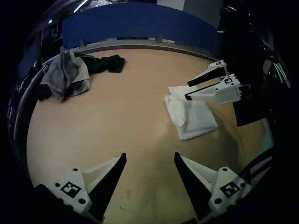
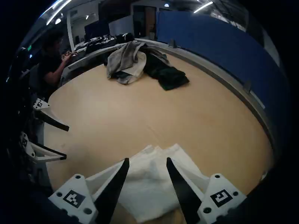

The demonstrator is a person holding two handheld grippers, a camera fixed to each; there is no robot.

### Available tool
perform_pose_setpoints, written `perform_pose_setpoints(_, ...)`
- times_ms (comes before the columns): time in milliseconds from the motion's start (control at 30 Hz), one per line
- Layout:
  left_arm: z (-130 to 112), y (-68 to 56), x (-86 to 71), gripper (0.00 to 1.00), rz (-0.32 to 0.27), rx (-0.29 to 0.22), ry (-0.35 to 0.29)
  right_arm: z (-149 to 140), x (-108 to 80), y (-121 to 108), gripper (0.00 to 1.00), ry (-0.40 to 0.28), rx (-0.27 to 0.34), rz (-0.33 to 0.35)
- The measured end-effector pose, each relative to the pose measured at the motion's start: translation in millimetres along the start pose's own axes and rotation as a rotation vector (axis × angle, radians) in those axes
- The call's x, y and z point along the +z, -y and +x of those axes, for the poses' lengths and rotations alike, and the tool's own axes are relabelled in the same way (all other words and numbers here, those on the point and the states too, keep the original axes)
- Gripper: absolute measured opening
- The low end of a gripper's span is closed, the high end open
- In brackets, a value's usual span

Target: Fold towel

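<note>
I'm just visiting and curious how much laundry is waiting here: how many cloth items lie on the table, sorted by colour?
White: 1, the folded towel
Grey: 1, the crumpled heap, possibly more than one piece
Black: 1, the dark garment
Total: 3

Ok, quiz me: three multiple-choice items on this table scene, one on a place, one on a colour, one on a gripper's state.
1. The white folded cloth towel lies: A on the floor; B on the light wooden table by the right gripper; C on a chair.
2. The flat partition panel behind the table is: A red; B blue; C green.
3. The left gripper is: A open; B shut on the towel; C shut on a cup.
Answers: B, that gripper's fingers hang over it; B, blue along the far edge; A, fingers wide apart above bare wood.
</note>
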State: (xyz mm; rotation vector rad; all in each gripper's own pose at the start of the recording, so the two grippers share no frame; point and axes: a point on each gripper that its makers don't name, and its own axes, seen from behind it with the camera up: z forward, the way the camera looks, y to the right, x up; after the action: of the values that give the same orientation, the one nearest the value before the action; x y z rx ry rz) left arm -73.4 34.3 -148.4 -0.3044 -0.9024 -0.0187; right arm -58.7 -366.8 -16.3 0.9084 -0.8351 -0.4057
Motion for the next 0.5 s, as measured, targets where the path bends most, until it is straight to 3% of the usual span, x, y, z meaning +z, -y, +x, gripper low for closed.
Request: perform_pose_setpoints(500, 4, -5.3, 1.4, 0.95, 0.000, 0.010, 0.003, -40, -26.0, 1, 0.86, 0.008, 0.041, -0.010)
